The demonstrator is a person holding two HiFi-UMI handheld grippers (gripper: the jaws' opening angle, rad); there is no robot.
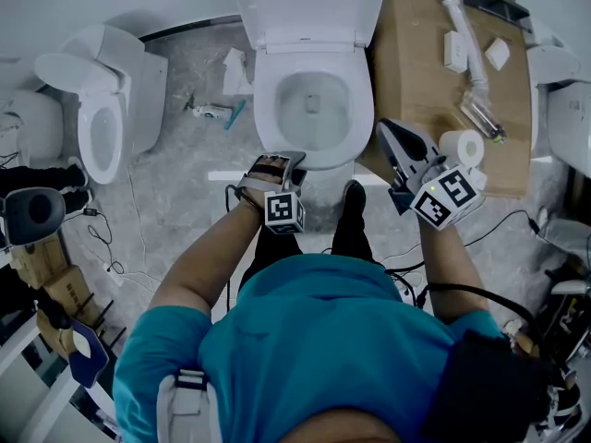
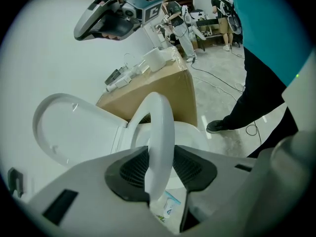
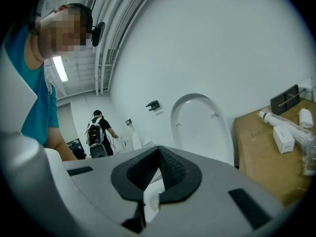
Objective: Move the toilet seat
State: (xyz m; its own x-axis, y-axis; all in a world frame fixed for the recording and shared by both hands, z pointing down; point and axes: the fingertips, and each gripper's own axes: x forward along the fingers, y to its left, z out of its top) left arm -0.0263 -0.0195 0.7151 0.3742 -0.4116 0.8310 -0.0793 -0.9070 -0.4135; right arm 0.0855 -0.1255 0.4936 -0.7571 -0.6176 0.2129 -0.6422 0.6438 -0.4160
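Left gripper (image 1: pixel 282 161) is pinching the toilet seat (image 2: pixel 161 127) by its front edge at mid-frame, the seat's length running up-frame toward the raised lid (image 1: pixel 309 3), so it's nearest (right gripper (image 1: pixel 388 135) is pressed together, empty, off right).

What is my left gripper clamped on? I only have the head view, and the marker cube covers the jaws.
Observer: The left gripper view shows the left gripper shut on the front edge of the toilet seat, pinched between both pads.
Operator: Is the seat lying flat on the bowl?
Observer: No. It appears to slant up, lifted off the bowl rim at the front.
Operator: And the right gripper?
Observer: The right gripper has its jaws together with nothing between them, and it points toward the upright lid.
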